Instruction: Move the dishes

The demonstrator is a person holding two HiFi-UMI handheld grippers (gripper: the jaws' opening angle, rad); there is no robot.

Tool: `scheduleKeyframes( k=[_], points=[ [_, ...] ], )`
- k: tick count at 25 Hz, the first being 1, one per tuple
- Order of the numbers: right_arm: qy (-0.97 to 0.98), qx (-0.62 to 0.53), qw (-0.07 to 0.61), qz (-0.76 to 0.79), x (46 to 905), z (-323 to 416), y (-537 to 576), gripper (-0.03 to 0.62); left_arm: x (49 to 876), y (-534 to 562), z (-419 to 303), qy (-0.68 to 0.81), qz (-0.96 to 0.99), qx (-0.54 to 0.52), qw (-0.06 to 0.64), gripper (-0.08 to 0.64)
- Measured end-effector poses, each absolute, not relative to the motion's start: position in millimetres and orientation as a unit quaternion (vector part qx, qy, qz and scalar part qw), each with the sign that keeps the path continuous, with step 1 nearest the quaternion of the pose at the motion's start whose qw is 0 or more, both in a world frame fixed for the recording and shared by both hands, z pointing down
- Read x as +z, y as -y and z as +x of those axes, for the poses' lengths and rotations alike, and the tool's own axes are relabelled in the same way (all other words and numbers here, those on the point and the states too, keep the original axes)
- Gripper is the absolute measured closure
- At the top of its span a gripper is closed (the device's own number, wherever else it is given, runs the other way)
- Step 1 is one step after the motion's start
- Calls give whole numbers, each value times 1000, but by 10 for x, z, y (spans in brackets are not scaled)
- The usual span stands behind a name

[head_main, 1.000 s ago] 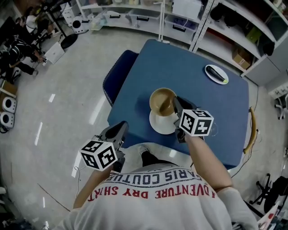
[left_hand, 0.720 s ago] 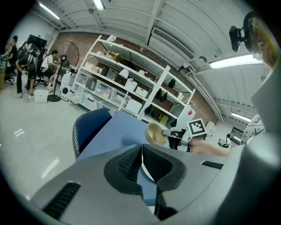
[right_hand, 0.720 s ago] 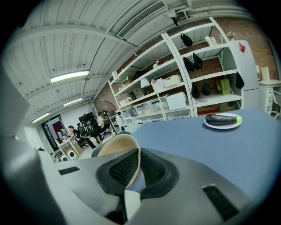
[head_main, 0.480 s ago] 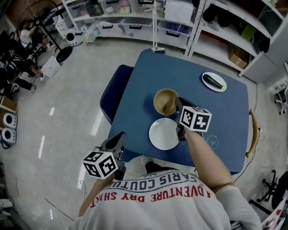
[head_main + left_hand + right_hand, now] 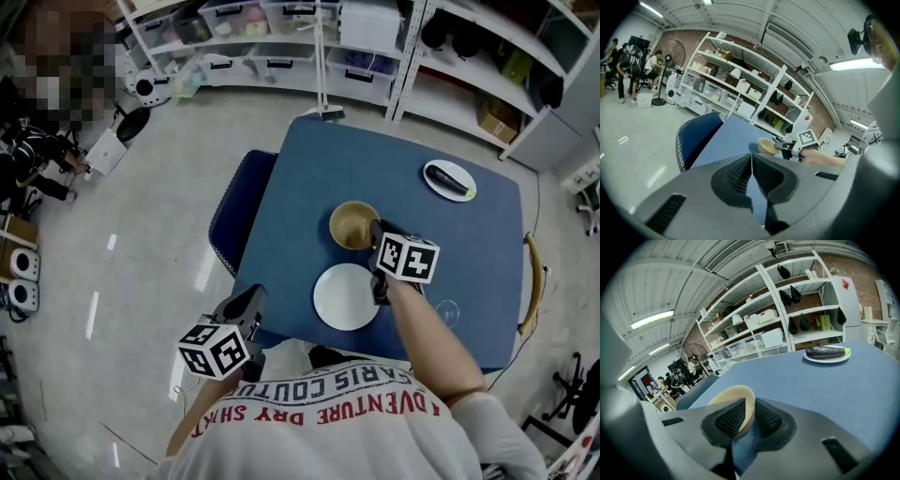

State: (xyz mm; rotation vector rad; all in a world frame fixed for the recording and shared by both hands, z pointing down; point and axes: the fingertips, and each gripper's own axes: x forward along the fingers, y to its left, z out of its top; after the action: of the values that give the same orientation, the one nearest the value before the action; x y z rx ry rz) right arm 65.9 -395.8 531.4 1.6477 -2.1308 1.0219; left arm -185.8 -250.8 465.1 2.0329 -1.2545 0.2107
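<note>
right tongs pinch the tan bowl by its rim | we now have it off the white plate, unstacked | left tongs pressed together, empty

A workshop room with a pale floor and white shelves.
The floor is grey and glossy, with streaks of reflected light. A blue table stands near the shelves, and a dark blue chair is pushed up to its left edge. The shelves run along the far side and hold boxes and bags. Behind them is a brick wall, with a round fan in front of it. The ceiling is ribbed and light grey, with strip lights glowing under it. Several people stand and sit in the far left corner among dark equipment.
</note>
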Motion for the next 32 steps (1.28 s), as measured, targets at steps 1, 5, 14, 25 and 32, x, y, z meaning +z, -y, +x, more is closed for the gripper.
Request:
scheduleKeyframes(
  k=[1,5,14,25,32],
  points=[
    [731,349,137,570,5317,676,3958,540,4644,2523,-1845,485,791,82,363,529],
    [733,344,141,570,5301,666,3945,415,4629,2543,-1812,479,796,83,361,529],
    [789,237,125,553,4696,528,3726,345,4509,2388,-1666,471,809,69,345,529],
    [882,111,60,455,3605,238,2740,474,4024,1952,-1294,447,843,41,297,529],
    [917,79,43,388,3427,149,2042,554,3739,1624,-1088,436,860,30,262,529]
  ],
)
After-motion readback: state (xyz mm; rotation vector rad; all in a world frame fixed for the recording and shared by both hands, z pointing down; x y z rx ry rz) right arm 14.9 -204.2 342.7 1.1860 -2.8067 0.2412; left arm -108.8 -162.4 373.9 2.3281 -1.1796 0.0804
